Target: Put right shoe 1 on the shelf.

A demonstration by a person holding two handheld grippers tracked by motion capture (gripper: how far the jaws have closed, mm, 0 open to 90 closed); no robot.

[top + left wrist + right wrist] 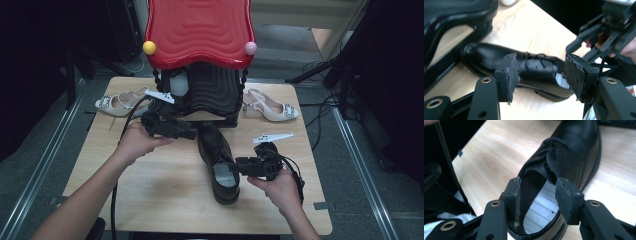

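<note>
A black lace-up shoe [218, 162] lies on the worktop [165, 185] in front of the person, toe pointing away, heel toward the near edge. Its leather is smooth and glossy, the laces are loosely done, and the insole is pale grey with fine ribbing and a few dark specks. The toe sits just in front of a black ribbed stand [212, 95].

The right gripper [235, 166] comes in from the right at the shoe's heel opening; in the right gripper view its jaws stand apart, one pad inside the opening by the near wall and the other over the insole, neither pressing on the leather. The left gripper [192, 134] hangs above and to the left of the toe, just in front of the stand; its jaws are wide apart with nothing clamped, the shoe showing between them farther off in the left gripper view.

The worktop is light wood with rounded corners. On the stand sits a glossy red wavy top [200, 30] with a yellow ball [149, 48] and a pink ball [250, 48] at its front corners. A white slingback heel [120, 102] with a jewelled buckle lies at the far left, and its mate [272, 107] at the far right. The floor around is grey, with metal rails, cables and dark surroundings.

No writing can be read.
</note>
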